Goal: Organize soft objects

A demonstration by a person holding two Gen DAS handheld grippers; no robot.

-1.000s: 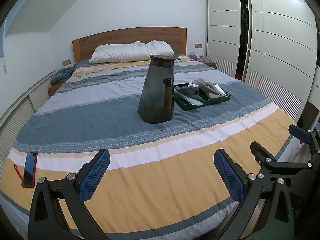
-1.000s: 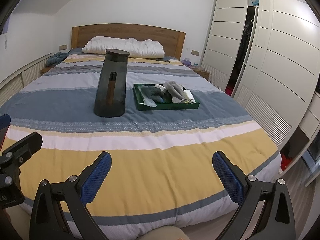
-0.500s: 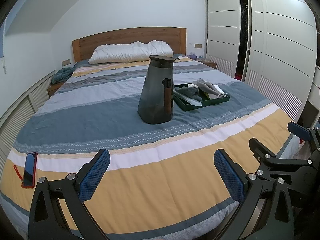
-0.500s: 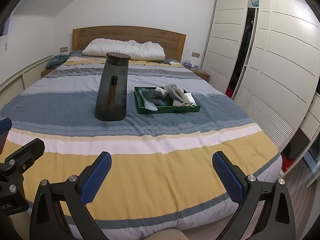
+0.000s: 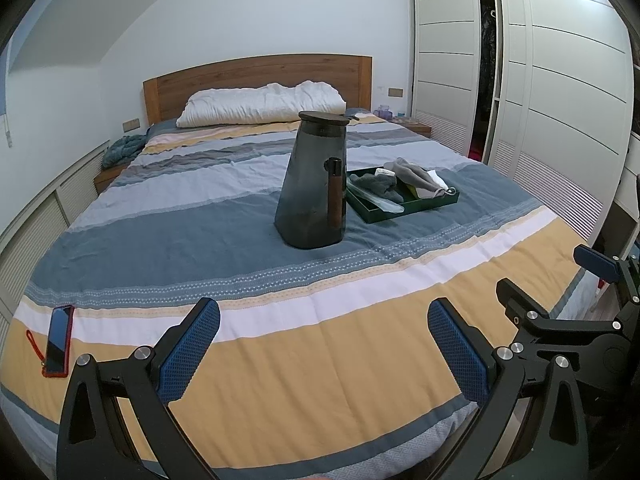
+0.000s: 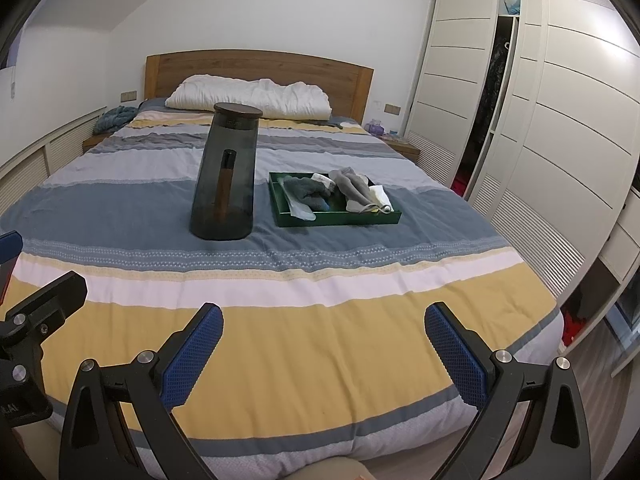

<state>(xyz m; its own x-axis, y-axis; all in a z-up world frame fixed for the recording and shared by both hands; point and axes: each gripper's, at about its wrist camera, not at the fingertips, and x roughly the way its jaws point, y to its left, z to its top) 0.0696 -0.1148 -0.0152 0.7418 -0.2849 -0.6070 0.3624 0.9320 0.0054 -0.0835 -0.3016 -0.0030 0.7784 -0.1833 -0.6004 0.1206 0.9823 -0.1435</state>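
A green tray (image 6: 338,218) (image 5: 408,212) lies on the blue stripe of the bed, holding a dark grey sock (image 6: 310,190) (image 5: 378,184), a lighter grey sock (image 6: 354,186) (image 5: 414,172), white cloth pieces and a clear strip. A tall smoky-grey jug (image 6: 226,172) (image 5: 316,180) with a dark lid stands just left of it. My left gripper (image 5: 324,344) hangs open over the yellow stripe near the bed's foot, with nothing between its blue pads. Beside it my right gripper (image 6: 324,344) is open and holds nothing, far short of the tray.
A red-cased phone (image 5: 59,340) lies near the bed's left edge. A white pillow (image 6: 248,96) rests against the wooden headboard. White wardrobe doors (image 6: 560,120) line the right side. A teal cloth (image 6: 116,116) sits on the left nightstand.
Both grippers have drawn back a little and tilted upward, so the jug and tray sit slightly farther away. Neither gripper's jaws have changed; nothing on the bed has moved.
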